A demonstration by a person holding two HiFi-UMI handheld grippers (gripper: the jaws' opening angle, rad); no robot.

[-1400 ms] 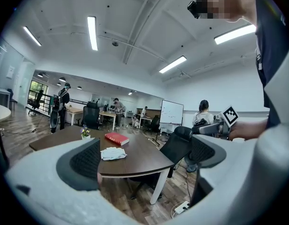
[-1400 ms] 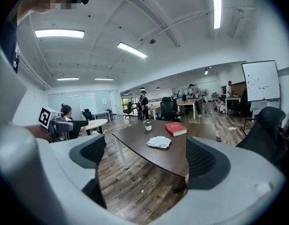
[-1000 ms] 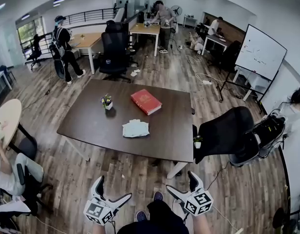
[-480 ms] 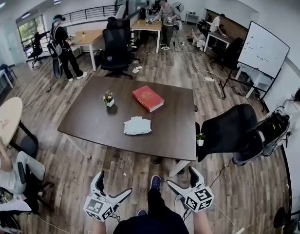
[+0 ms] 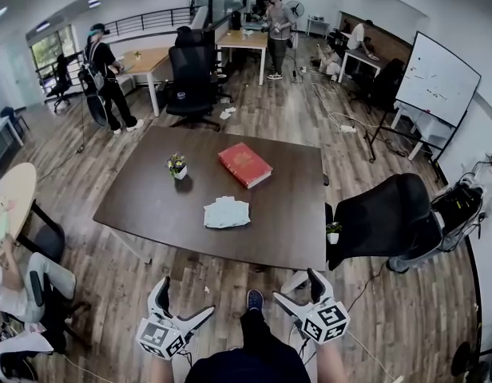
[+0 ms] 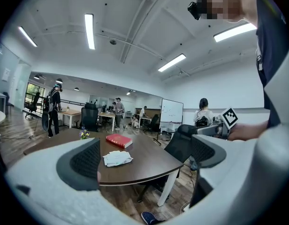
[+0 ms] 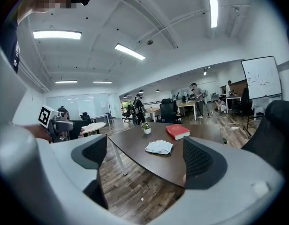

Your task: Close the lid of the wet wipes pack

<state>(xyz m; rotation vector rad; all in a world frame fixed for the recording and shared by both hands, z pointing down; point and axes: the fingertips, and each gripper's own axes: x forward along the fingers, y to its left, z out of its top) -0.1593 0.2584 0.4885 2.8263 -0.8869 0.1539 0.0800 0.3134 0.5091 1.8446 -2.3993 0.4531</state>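
Observation:
The white wet wipes pack (image 5: 226, 212) lies near the middle of the dark brown table (image 5: 150, 206), well ahead of both grippers; its lid is too small to make out. The left gripper view shows the pack (image 6: 117, 158) between the jaws' lines of sight, and so does the right gripper view, with the pack (image 7: 159, 147) far off. My left gripper (image 5: 184, 298) is open and empty. My right gripper (image 5: 295, 287) is open too; its jaws have just been closing a little with nothing between them. Both hover over the floor, short of the table's near edge.
A red book (image 5: 244, 165) and a small flower pot (image 5: 176, 166) stand on the table beyond the pack. A black office chair (image 5: 382, 218) sits at the table's right, with a tiny potted plant (image 5: 333, 231) beside it. Several people stand and sit further back.
The table and pack have come a little nearer in the head view as I step forward. Both grippers keep their low position; a shoe now shows between them.

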